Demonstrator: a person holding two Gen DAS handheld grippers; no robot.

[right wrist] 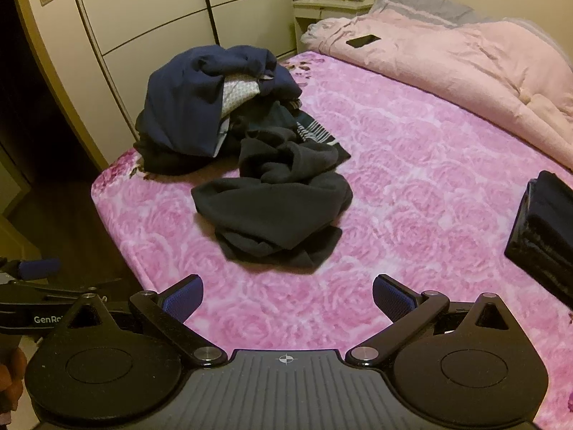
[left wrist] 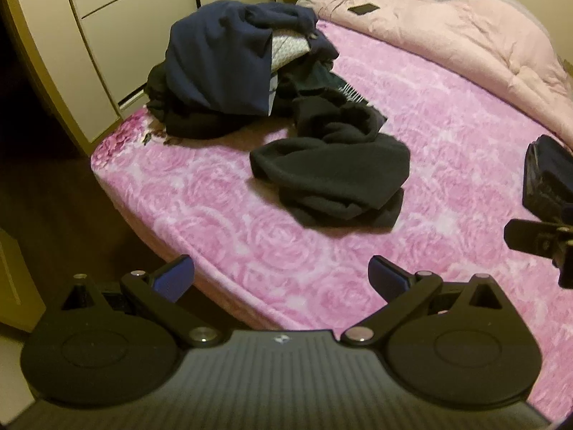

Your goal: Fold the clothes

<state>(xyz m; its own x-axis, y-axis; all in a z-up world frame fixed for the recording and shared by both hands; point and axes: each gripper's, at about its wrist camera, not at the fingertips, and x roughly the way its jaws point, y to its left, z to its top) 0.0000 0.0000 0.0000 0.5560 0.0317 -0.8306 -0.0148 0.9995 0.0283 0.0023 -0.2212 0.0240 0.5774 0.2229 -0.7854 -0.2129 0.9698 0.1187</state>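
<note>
Looking along the left gripper from its wrist camera: blue-padded fingers spread wide, holding nothing, hovering over the near edge of a pink rose-patterned bed. Just ahead, well short of the fingertips, a crumpled black garment; behind it, touching, a loose heap of dark clothes topped by navy cloth. At the right edge, a neat dark folded stack, cut off by the frame, with part of the other gripper below it. Farther back, a pale pink quilt with a phone on it.

Looking from the right wrist camera: right gripper also spread wide and empty, above the same blanket. Black garment centred ahead, heap beyond, folded stack off to the right.

Judging the step: likely taking up the black garment. Best done by pinching two separate edges, one per gripper, lifting clear of the heap, then spreading flat on bare blanket before creasing.

Hard to make out: garment type, its hems or sleeves, number of pieces in the heap, and height of the folded stack.
</note>
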